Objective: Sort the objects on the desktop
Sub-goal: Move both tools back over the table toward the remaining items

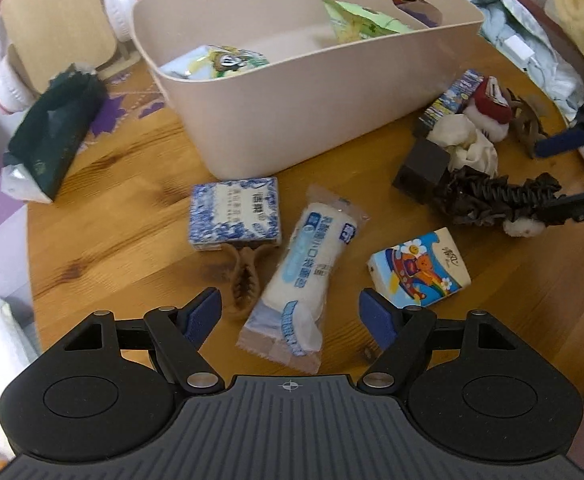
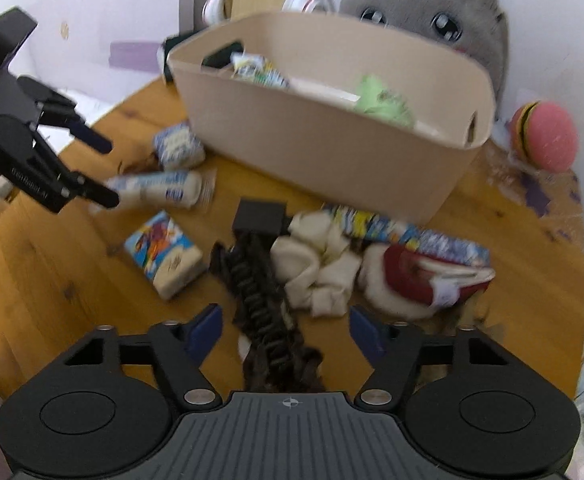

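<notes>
Here both claws (image 1: 290, 314) (image 2: 286, 326) tilt steeply down, agape.

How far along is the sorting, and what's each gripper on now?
Done: two snack packets lie in the beige bin. In hand: nothing gripped; the left gripper straddles the white wipes pack, the right gripper the dark scrunchie, both open. Left: tissue packs, cream scrunchie, black cube.
</notes>
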